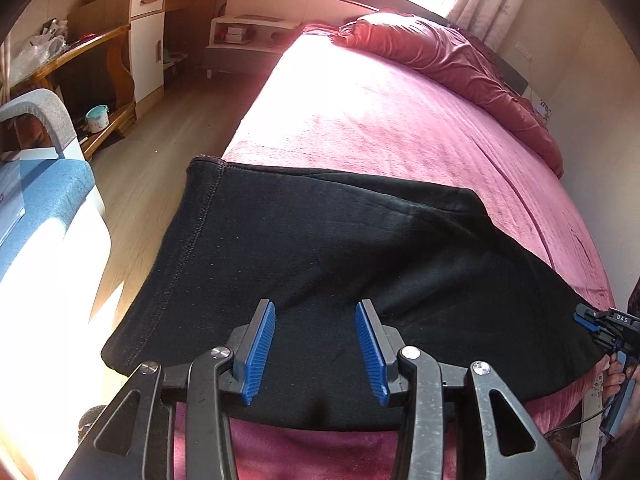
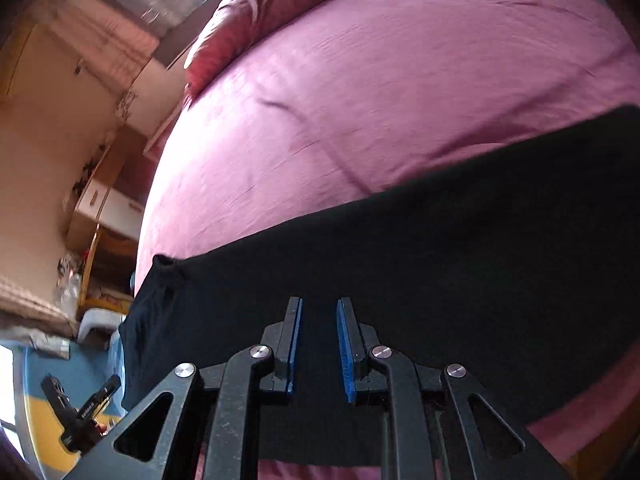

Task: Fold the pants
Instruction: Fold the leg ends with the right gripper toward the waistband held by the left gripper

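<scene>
— Looking along the left gripper (image 1: 315,350), what do you make of it?

— Its jaws stand apart with nothing between them; the blue pads (image 1: 260,350) hang just above the black pants (image 1: 320,248) and press on nothing. I'd say it is free of the cloth so the fabric can settle flat.

— And the right gripper (image 2: 318,348)?

— Narrower, but a gap shows between its pads (image 2: 345,350) and I see no fabric pinched there. It hovers over the same pants, so it grips nothing either (the picture is smeared, so take the fine edges with caution).

— Where do the pants lie?

— Across the near edge of the bed (image 1: 380,120), on the pink cover, spread as a broad dark band. One stitched end (image 1: 200,200) reaches the bed's side toward the wooden floor (image 1: 160,152) and appears to droop over it. In the left view the right gripper shows at the far end of the band, with a hand (image 1: 616,380) behind it.

— Why one gripper at each end?

— My guess: two ends held together let the cloth be lifted evenly and laid over itself. The band looks wide enough to need at least one more fold.

— Anything beyond?

— A crumpled red quilt (image 1: 460,56) by the head of the bed, well apart from the work.
</scene>
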